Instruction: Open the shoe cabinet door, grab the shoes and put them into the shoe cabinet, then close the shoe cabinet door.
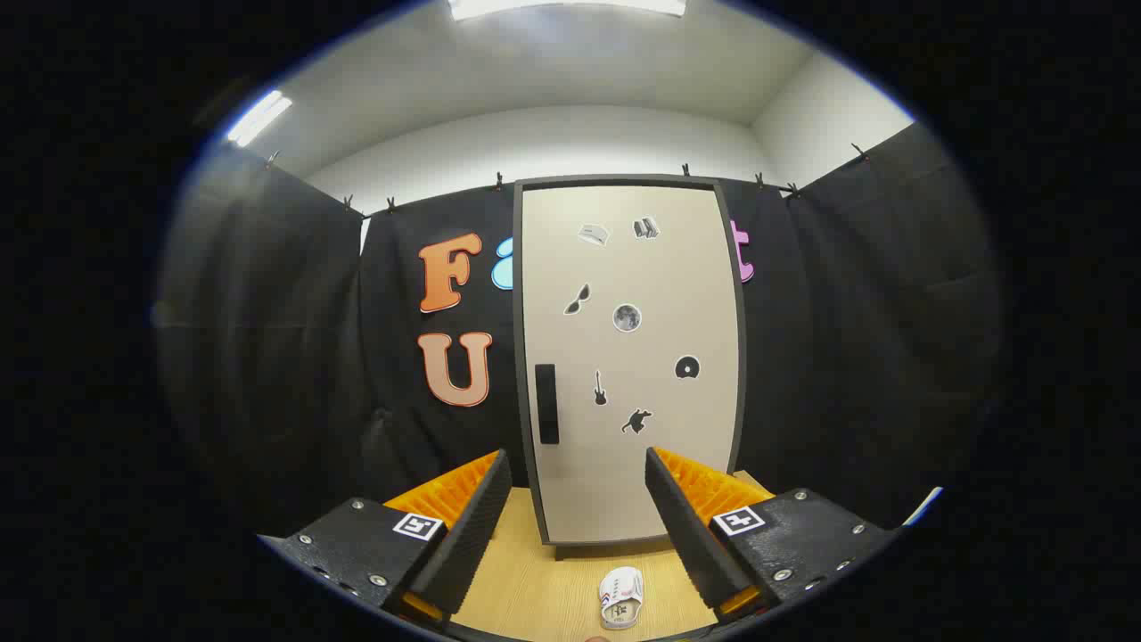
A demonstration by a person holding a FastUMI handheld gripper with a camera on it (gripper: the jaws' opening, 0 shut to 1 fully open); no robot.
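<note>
Gripper [578,508] facing the closed shoe cabinet [629,357]

Fingers are spreading wide, gripping nothing; a small white shoe [620,597] is lying between them on the pale wooden tabletop [535,588], lengthwise toward the far, tall, smooth beige door with its dark handle [546,403] at left.

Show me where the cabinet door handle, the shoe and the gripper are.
handle [546,403], gripper view, middle of the dark strip.
shoe [620,597], gripper view, its upper, between the fingers.
gripper [577,481], gripper view, the open gap between fingertips.

The gripper [578,499] shows two ridged, wedge-shaped fingers [682,522] on dark housings with silver screws; each carries a square black-and-white marker, apparently a tracking tag.
</note>
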